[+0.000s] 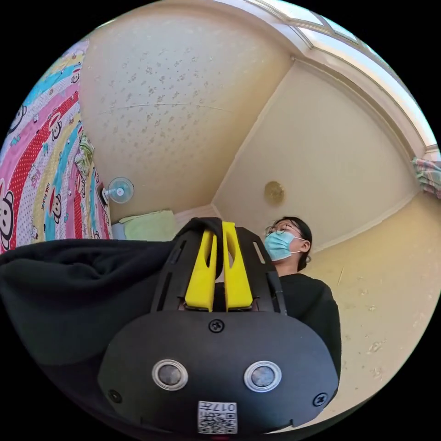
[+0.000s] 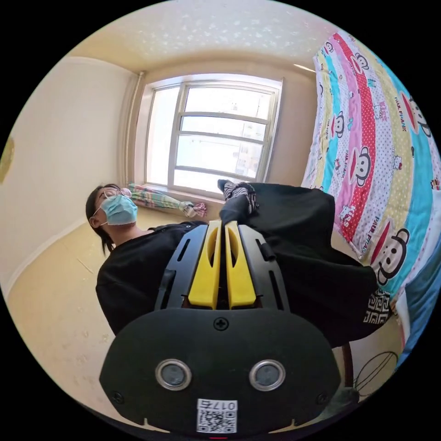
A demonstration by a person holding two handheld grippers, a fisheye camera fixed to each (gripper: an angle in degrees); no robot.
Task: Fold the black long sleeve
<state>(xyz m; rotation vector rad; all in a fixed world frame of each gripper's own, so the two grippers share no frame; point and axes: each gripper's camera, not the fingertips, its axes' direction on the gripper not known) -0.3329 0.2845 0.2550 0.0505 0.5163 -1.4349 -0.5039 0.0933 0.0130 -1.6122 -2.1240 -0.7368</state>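
Aloft, both grippers (left gripper [image 1: 219, 229], right gripper [image 2: 223, 226]) clamped on black long sleeve [image 1: 69, 285]

Left gripper view: the left gripper [image 1: 219, 229] tips are wrapped in black cloth [image 1: 78, 285], so the pinch point is covered. The cloth runs off the frame's left and bottom edges; full shape can't be told. Gripper body blocks the person's [image 1: 303, 294] lower torso and hands. Bedspread [image 1: 41, 174] is cut by the left edge.

Right gripper view: the right gripper [image 2: 224, 225] tips are pressed close; cloth [image 2: 303, 257] sits right at them, but contact is hard to tell. The patterned bit [image 2: 239, 189] at the cloth's top is too small to make out. The person's [image 2: 133, 271] hands are hidden behind the gripper. Dark round thing [image 2: 374, 370], lower right, cut off, unclear.
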